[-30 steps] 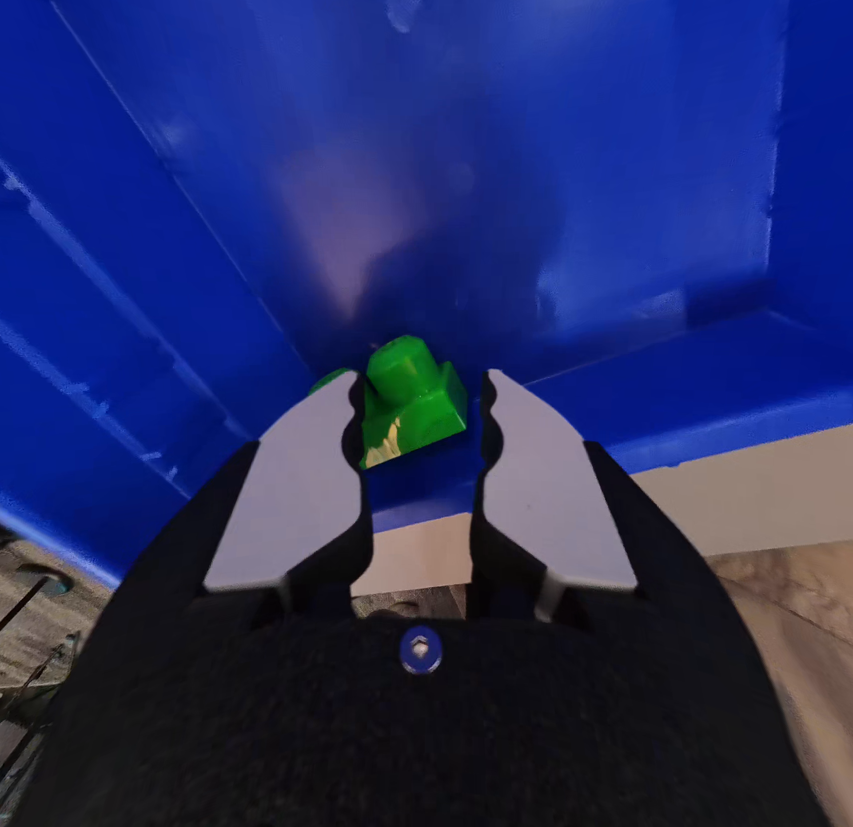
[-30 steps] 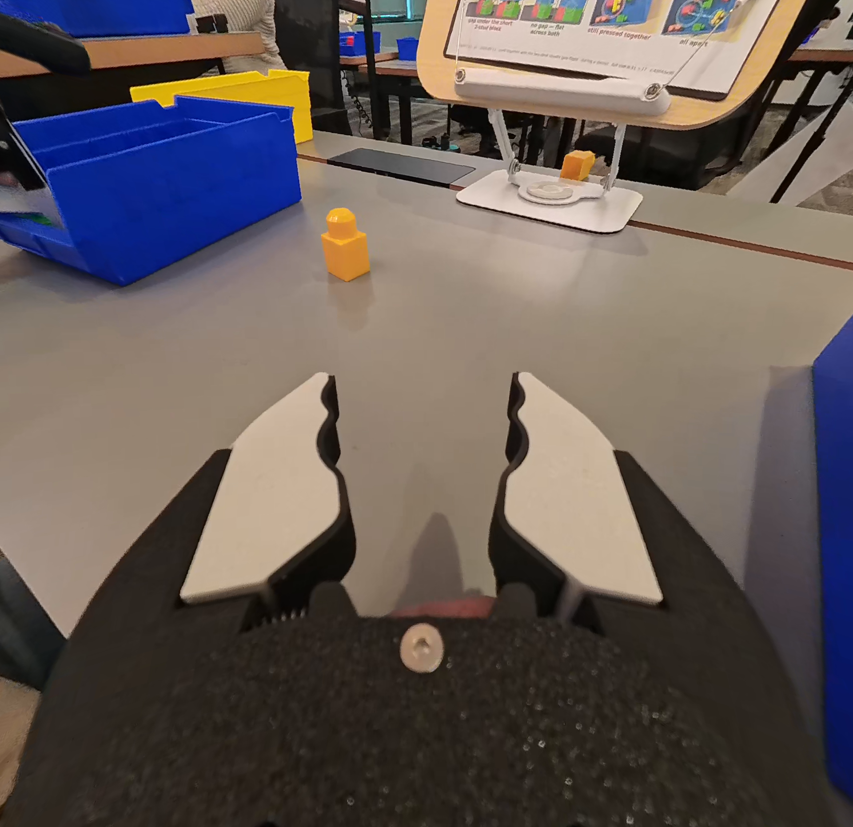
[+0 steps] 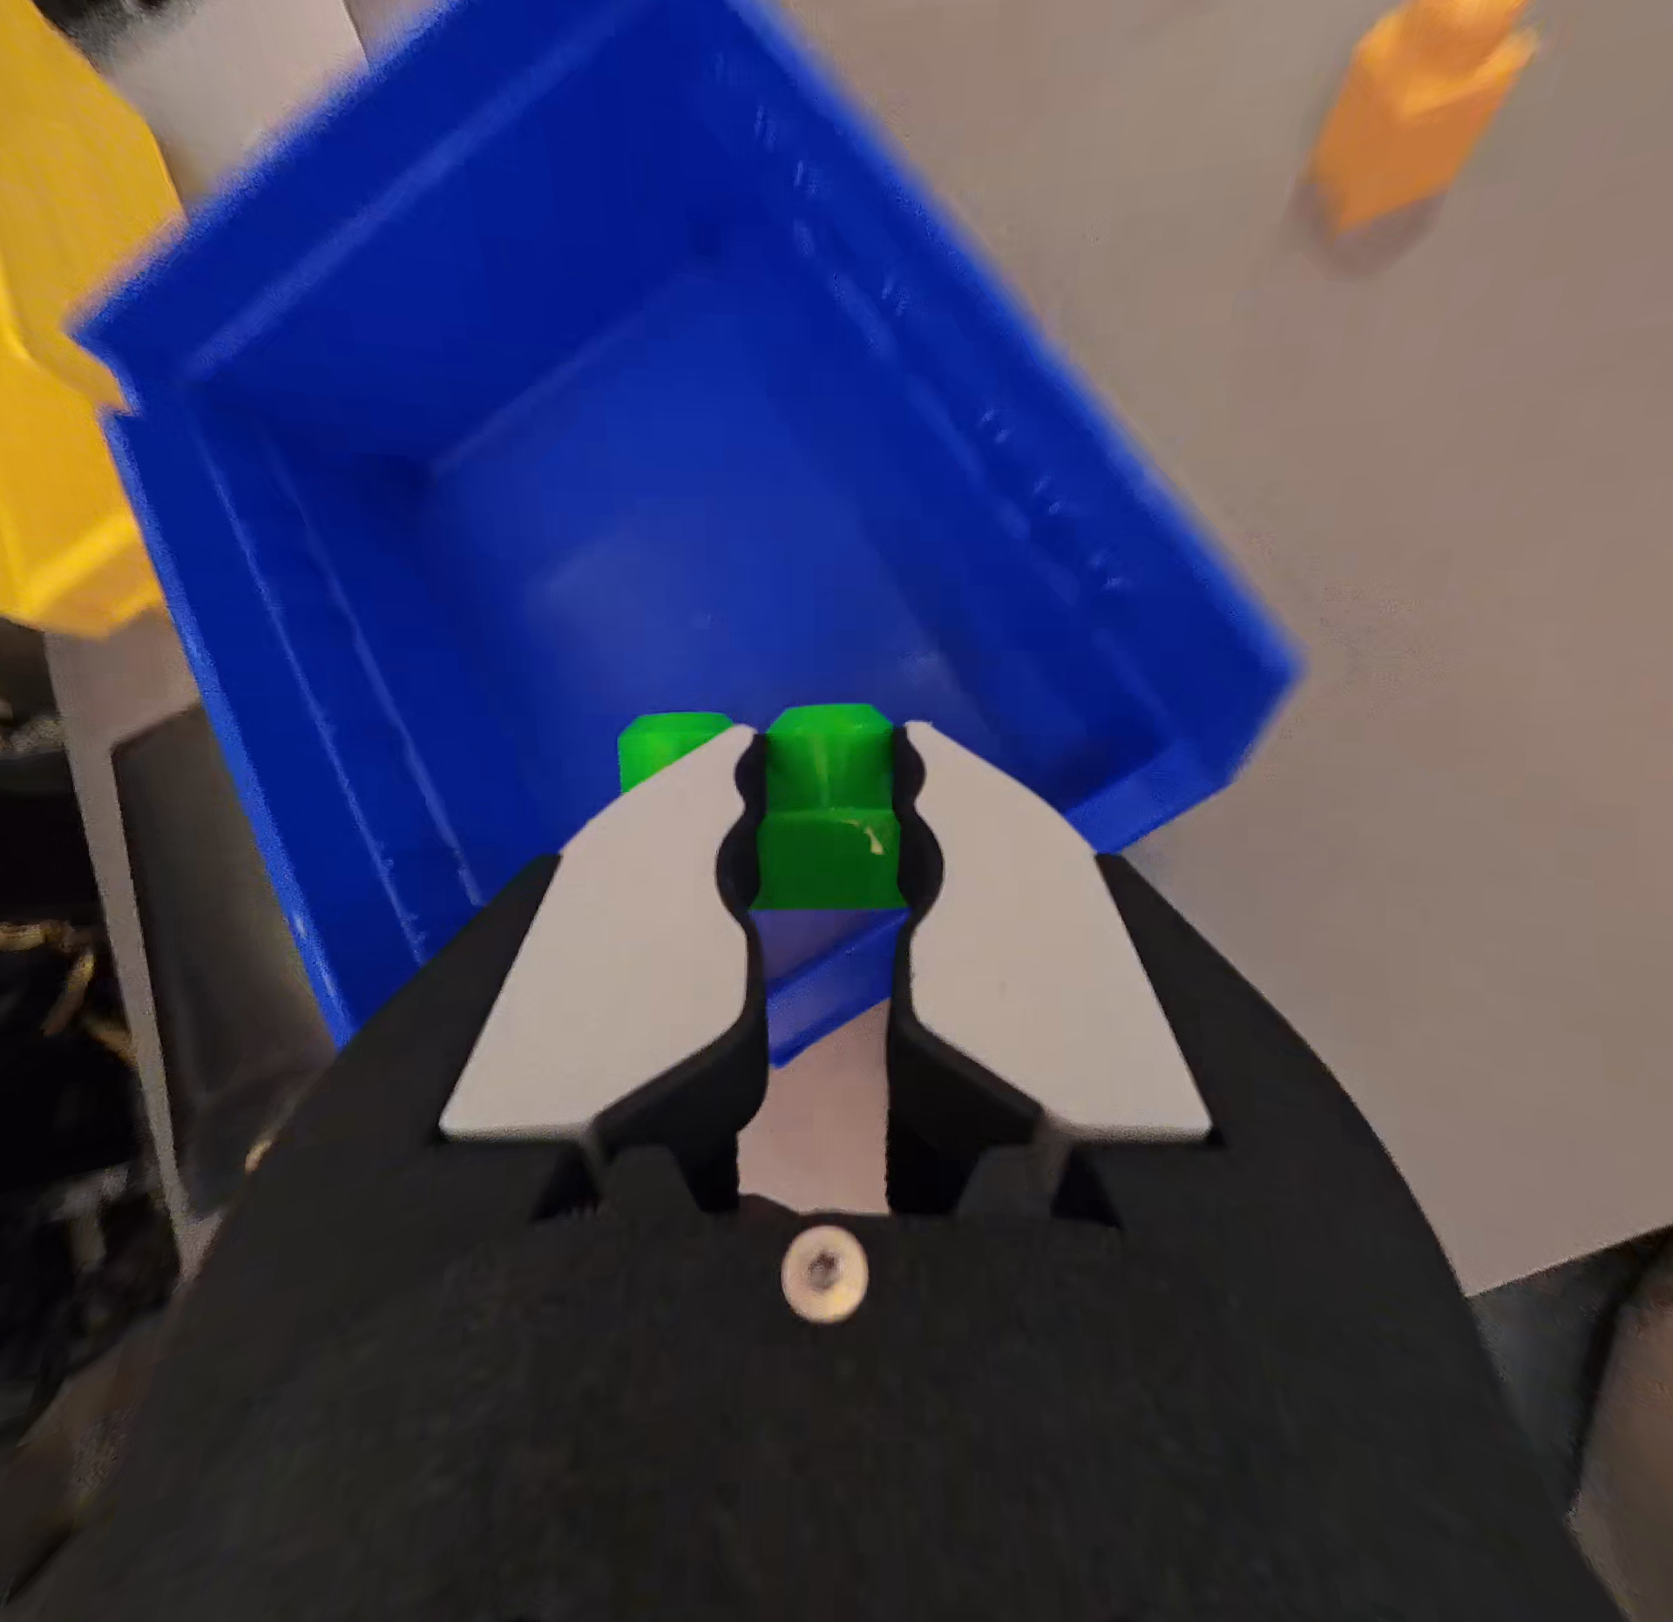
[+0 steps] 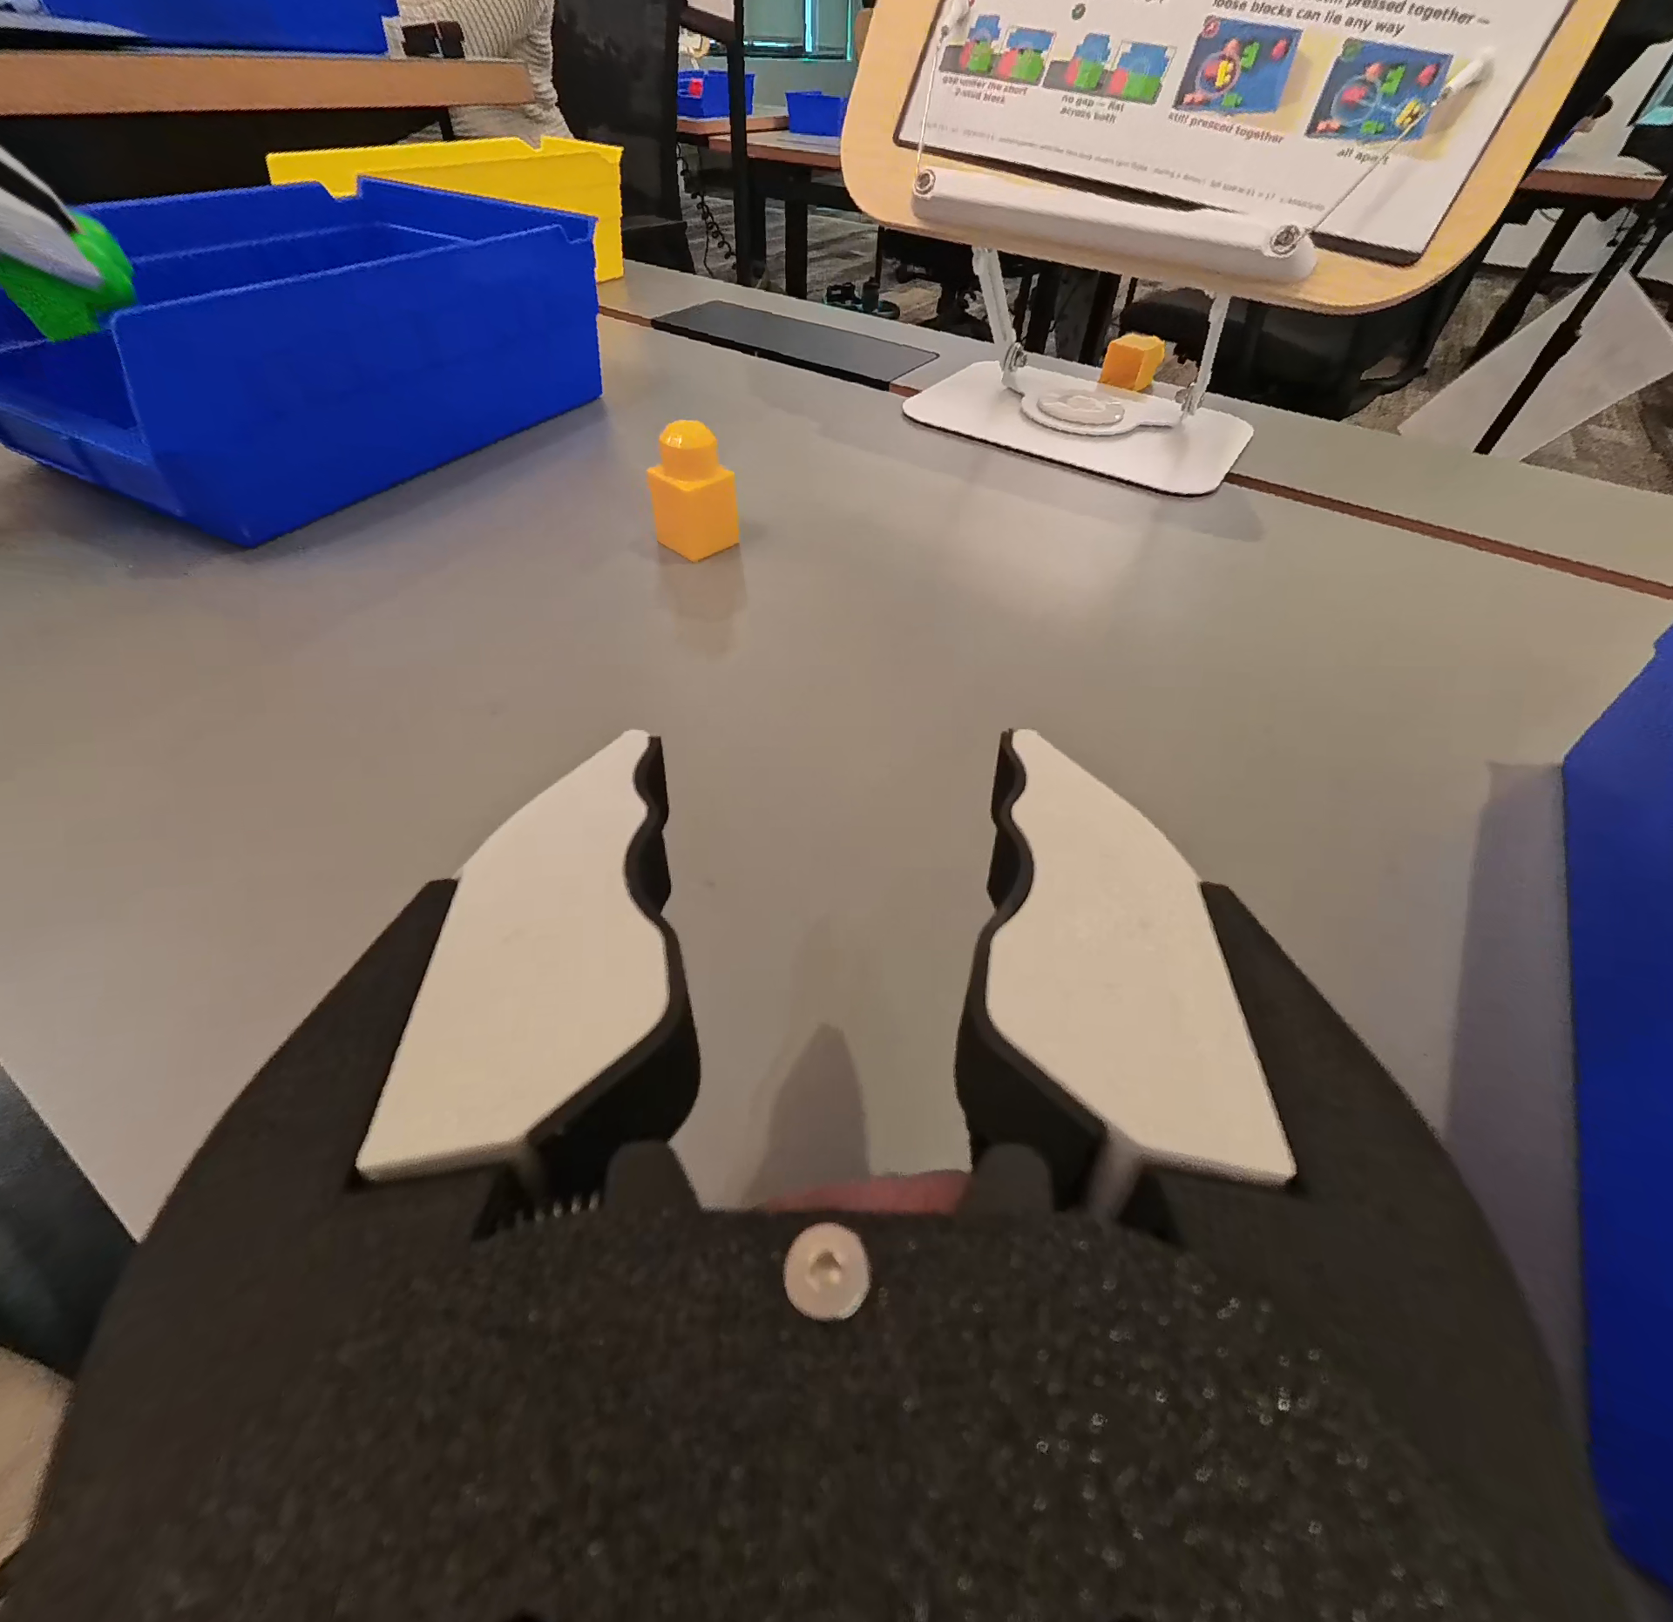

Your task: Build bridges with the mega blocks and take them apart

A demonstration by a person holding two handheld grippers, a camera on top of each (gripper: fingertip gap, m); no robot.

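My left gripper is shut on a green mega block and holds it above the blue bin; a second green stud shows just left of its left finger. In the right wrist view the left gripper and its green block hang at the far left over the blue bin. A yellow-orange one-stud block stands upright on the grey table; it also shows blurred in the left wrist view. My right gripper is open and empty, low over the table.
A yellow bin stands behind the blue one. An instruction board on a white stand is at the back, with a small orange block on its base. Another blue bin's wall is at the right edge.
My left gripper has shut on the green block and lifted it up out of the blue bin. My right gripper has stayed put, open.
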